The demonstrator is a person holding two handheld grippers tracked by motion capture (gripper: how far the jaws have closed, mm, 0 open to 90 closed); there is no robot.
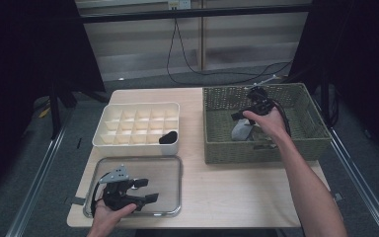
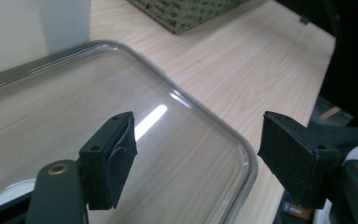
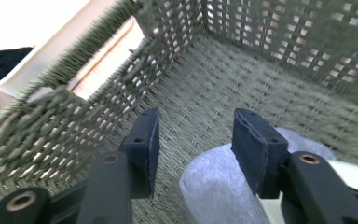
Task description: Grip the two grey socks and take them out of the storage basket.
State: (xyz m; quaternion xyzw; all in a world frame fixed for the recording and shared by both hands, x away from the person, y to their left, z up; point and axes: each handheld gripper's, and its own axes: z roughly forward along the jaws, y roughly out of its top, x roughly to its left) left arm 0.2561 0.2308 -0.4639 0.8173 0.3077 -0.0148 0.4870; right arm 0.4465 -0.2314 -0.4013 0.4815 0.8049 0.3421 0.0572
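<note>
The right gripper (image 3: 196, 149) is held spread over a grey rolled sock (image 3: 223, 186) in the wicker basket (image 1: 217, 148); the left gripper (image 2: 196, 158) is held spread above the clear tray (image 2: 214, 121).

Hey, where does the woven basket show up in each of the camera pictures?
High view: the woven basket sits at the table's right rear, the right gripper reaching into it above a grey rolled cloth.
Left gripper view: one corner of it at the top edge, middle.
Right gripper view: its inside walls and floor surround the jaws.
Shared landmark: the white divided box, beside the basket.
</note>
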